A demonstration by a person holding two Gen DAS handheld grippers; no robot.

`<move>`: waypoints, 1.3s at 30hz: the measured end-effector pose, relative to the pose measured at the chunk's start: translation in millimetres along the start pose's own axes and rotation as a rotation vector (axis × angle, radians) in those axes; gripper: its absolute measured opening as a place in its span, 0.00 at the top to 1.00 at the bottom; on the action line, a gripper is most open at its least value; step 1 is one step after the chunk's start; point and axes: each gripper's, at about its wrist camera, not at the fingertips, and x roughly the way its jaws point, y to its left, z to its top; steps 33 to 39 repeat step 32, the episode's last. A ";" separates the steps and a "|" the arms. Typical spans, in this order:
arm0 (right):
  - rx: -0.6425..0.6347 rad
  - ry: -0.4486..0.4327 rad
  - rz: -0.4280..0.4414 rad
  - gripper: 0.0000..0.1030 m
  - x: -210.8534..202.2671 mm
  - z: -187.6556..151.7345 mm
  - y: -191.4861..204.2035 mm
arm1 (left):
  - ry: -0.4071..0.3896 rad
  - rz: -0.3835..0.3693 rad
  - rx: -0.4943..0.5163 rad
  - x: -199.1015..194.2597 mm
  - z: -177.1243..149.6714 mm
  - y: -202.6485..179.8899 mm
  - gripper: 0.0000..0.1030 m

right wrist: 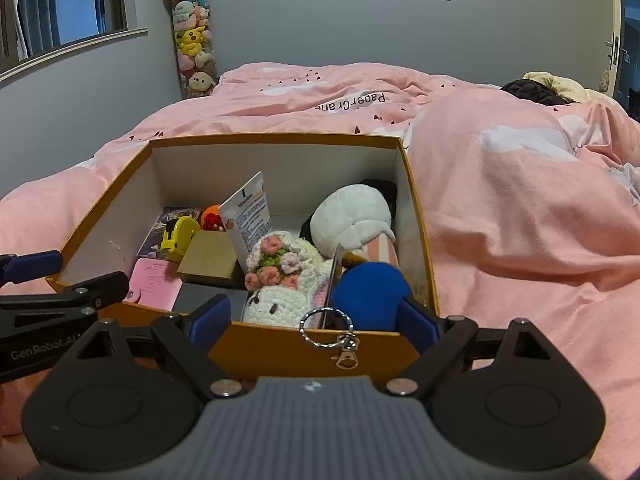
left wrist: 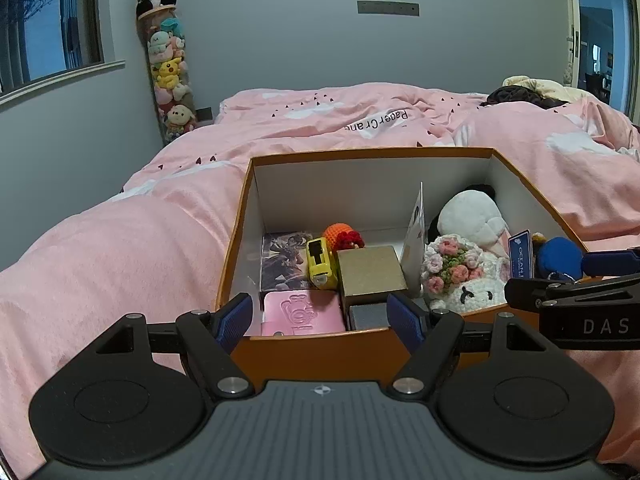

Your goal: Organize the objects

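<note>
The right gripper (right wrist: pixel 316 320) hangs at the near rim of the orange box (right wrist: pixel 280 138), fingers spread wide, nothing held; a blue plush (right wrist: pixel 370 292) with its key ring (right wrist: pixel 326 326) sits just beyond them, inside the near right corner. The left gripper (left wrist: pixel 318 316) is likewise spread and empty at the near rim. The box on the pink duvet (right wrist: pixel 520 220) looks nearly packed: crocheted doll (right wrist: pixel 280 280), panda plush (right wrist: pixel 352 216), brown carton (right wrist: pixel 208 260), yellow toy (right wrist: pixel 178 236), so little seems left

black hand-held gripper (left wrist: pixel 320 320), blue finger pads (left wrist: pixel 236 318), silver screws, ribbed grey housing, white lettering
</note>
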 end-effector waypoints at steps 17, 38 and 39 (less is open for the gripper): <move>0.001 0.006 -0.002 0.11 1.7 -0.6 0.4 | 0.015 -0.007 -0.022 2.0 0.2 2.4 0.15; 0.002 0.010 -0.001 0.09 2.8 -1.5 -0.3 | 0.024 -0.007 -0.032 3.2 0.1 3.2 0.15; 0.002 0.010 -0.001 0.09 2.8 -1.5 -0.3 | 0.024 -0.007 -0.032 3.2 0.1 3.2 0.15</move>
